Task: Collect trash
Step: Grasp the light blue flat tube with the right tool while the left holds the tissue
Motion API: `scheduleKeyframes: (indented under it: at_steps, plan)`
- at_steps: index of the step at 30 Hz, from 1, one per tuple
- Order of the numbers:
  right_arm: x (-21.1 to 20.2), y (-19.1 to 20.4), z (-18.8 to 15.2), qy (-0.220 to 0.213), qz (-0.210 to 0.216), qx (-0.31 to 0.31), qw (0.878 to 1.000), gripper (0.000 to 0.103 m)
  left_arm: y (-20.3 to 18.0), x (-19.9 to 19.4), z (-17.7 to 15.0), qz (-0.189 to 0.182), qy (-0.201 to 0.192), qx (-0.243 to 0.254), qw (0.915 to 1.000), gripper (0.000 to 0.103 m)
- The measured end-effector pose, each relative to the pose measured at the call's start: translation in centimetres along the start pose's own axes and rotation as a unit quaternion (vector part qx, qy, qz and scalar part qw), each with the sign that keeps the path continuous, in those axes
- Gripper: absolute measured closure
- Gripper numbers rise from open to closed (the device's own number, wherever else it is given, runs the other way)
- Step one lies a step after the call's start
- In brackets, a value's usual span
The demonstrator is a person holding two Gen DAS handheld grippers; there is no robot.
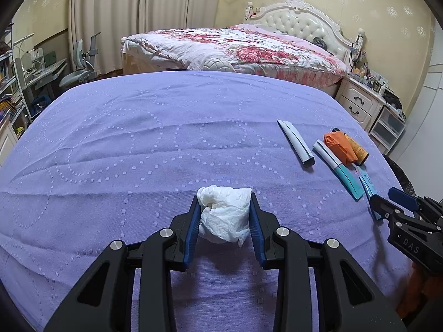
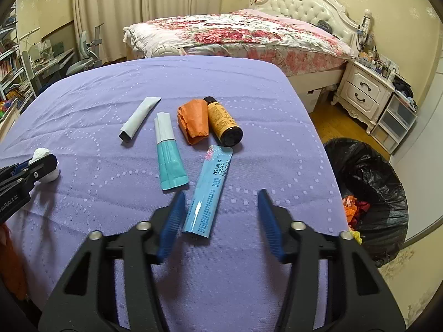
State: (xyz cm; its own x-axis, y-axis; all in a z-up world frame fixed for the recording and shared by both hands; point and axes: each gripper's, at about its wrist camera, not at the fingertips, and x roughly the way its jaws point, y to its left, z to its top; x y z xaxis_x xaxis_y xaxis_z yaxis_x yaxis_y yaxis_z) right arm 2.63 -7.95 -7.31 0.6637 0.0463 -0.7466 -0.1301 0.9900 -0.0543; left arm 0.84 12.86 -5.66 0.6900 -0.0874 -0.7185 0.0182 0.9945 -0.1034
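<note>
Fingers: left gripper [image 1: 224,215] clamps tissue wad [image 1: 224,213] | right gripper [image 2: 221,218] parted (straddling) blue sachet [image 2: 208,193], lengthwise away

A tissue wad [image 1: 224,215] lies on the table [image 1: 138,138] between the left gripper's [image 1: 224,207] pads. To its right lie a flat tube [image 2: 139,117], a sachet [image 2: 169,152], a paper wrap [image 2: 193,121] touching a bottle [image 2: 223,123], and nearest, a long packet [image 2: 209,191] between the right gripper's [image 2: 221,204] spread fingers. A bin [image 2: 368,193] stands right of the table; a bed [image 2: 235,33] lies behind.

Trash bin [image 2: 368,193] partly hidden behind table edge.
</note>
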Motion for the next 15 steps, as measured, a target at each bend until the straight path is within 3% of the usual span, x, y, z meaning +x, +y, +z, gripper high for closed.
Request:
scheduleKeyframes:
  at_steps: [7, 9, 15]
  plan:
    - [0.44, -0.06, -0.05, 0.009, 0.005, 0.002, 1.000, 0.070, 0.02, -0.16, -0.15, 0.004, -0.003, -0.001, 1.0000, 0.069]
    - [0.43, 0.01, -0.06, 0.009, 0.008, 0.000, 1.000, 0.078, 0.03, -0.14, -0.20, 0.004, -0.003, -0.002, 1.0000, 0.069]
    - [0.40, 0.47, -0.17, 0.008, 0.008, -0.006, 1.000, 0.082, 0.11, -0.09, -0.27, 0.003, -0.004, -0.005, 1.0000, 0.069]
